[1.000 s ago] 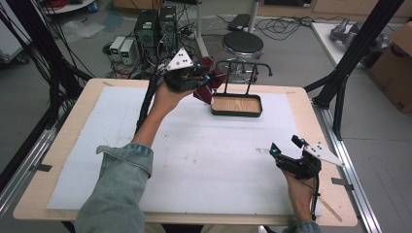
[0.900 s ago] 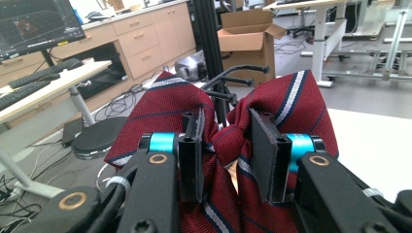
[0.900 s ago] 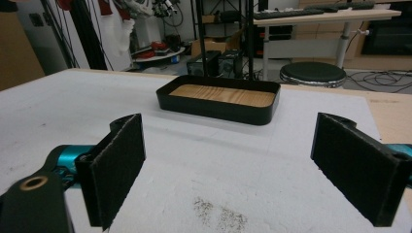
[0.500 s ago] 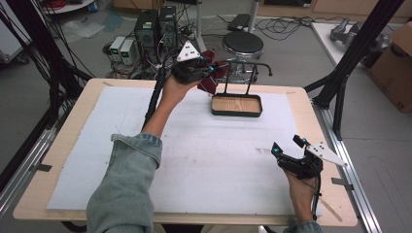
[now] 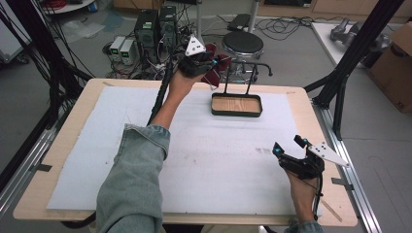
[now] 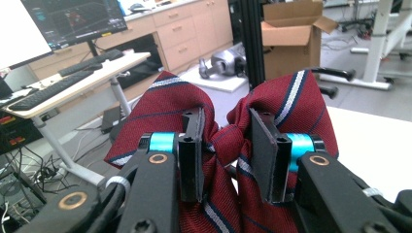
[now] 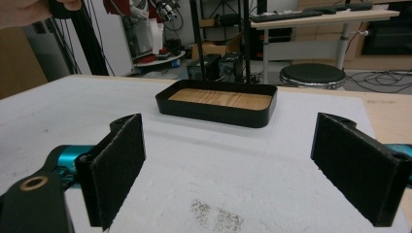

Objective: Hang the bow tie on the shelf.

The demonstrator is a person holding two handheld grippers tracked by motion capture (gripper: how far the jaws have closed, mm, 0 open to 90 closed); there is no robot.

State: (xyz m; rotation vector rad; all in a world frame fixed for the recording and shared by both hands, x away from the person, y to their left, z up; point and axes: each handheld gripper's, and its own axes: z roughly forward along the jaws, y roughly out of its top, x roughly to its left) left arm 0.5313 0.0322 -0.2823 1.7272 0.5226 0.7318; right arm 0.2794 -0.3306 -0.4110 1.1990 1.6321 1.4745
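Observation:
A dark red bow tie with navy and white stripes (image 6: 165, 104) is pinched at its knot between the pads of my left gripper (image 6: 226, 155). In the high view that gripper (image 5: 210, 68) holds the bow tie (image 5: 213, 77) raised over the table's far edge, just left of the rack's uprights. A black tray with a wooden floor (image 5: 236, 104) stands at the back middle, with a thin black rack (image 5: 250, 73) rising from it. My right gripper (image 5: 287, 145) rests open near the front right of the table, its jaws wide apart with nothing between them (image 7: 233, 170), pointing at the tray (image 7: 218, 104).
A white mat (image 5: 97, 145) covers most of the wooden table (image 5: 301, 104). A black stool (image 5: 242, 46) and computer boxes (image 5: 155, 26) stand on the floor beyond the far edge. Black frame posts (image 5: 350, 58) rise at the right.
My left hand has carried the bow tie rightward along the far edge, closer to the rack. The right gripper has stayed where it was.

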